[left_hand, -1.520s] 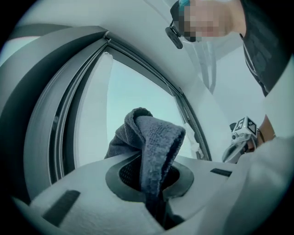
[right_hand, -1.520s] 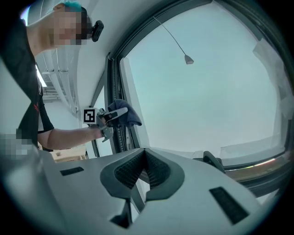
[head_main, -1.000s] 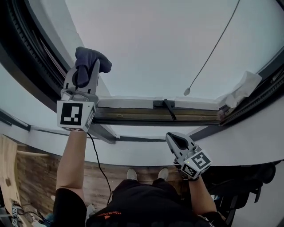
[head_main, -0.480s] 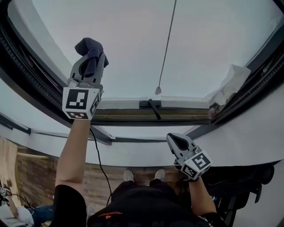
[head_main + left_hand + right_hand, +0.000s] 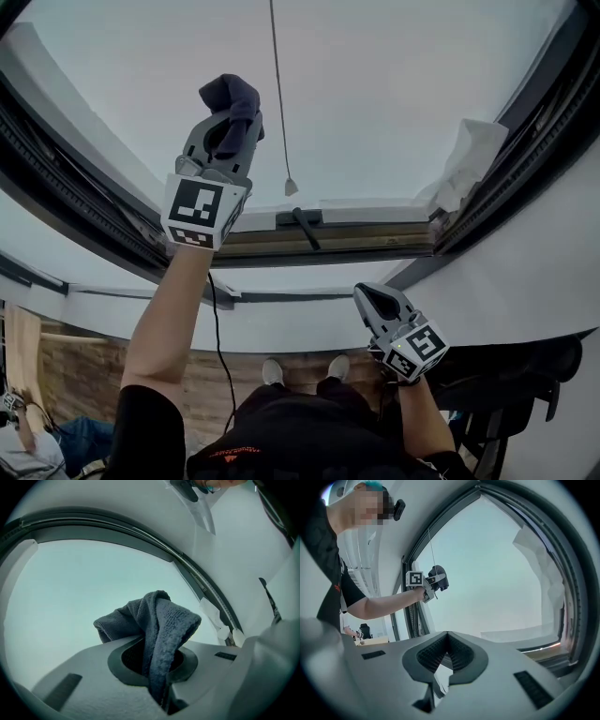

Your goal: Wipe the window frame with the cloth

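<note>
A dark blue-grey cloth bulges out of my left gripper, which is shut on it and raised high in front of the pane. It is to the right of the window frame's dark left side. The left gripper view shows the cloth folded over the jaws, with the curved frame beyond. Whether the cloth touches the glass cannot be told. My right gripper hangs low below the sill. In the right gripper view its jaws meet with nothing between them.
A thin blind cord ends in a small pull just right of the left gripper. A dark handle lies on the bottom rail. Crumpled white sheeting sits in the lower right corner of the frame. Below me is wooden floor.
My left gripper has carried the cloth rightward and higher across the pane, away from the left frame. The right gripper has stayed where it was.
</note>
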`<action>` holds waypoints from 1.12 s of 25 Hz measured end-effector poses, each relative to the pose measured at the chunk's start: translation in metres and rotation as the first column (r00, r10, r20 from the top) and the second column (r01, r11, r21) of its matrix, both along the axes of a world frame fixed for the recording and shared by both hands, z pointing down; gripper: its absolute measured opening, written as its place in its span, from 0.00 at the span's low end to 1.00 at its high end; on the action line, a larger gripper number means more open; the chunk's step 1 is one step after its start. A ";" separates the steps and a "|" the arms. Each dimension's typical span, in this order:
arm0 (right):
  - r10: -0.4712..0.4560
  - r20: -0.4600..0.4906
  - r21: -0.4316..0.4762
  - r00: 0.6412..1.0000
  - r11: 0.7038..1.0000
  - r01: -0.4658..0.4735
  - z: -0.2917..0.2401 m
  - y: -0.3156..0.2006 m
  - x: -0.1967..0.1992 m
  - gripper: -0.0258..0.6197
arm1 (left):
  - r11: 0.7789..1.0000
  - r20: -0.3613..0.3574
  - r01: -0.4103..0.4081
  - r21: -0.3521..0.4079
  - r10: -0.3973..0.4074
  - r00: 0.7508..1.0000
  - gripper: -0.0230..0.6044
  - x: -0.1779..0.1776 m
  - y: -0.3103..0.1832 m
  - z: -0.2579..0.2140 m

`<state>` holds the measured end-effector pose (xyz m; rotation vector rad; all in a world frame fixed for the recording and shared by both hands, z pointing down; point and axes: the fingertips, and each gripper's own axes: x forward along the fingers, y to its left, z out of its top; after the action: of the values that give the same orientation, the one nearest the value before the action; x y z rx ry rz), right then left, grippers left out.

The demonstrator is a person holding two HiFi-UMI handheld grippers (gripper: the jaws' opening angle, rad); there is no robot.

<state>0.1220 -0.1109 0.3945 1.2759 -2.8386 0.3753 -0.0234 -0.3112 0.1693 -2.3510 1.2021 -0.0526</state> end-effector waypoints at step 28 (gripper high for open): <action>0.158 0.066 -0.024 0.985 0.987 -0.157 0.020 0.025 0.107 0.04 | 0.955 0.050 -0.293 -0.055 0.295 0.954 0.11 0.234 0.018 0.016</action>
<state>0.2292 -0.0860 0.4143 1.5179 -2.7883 0.4557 0.2105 -0.2937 0.1853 -2.5262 0.8204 -0.0483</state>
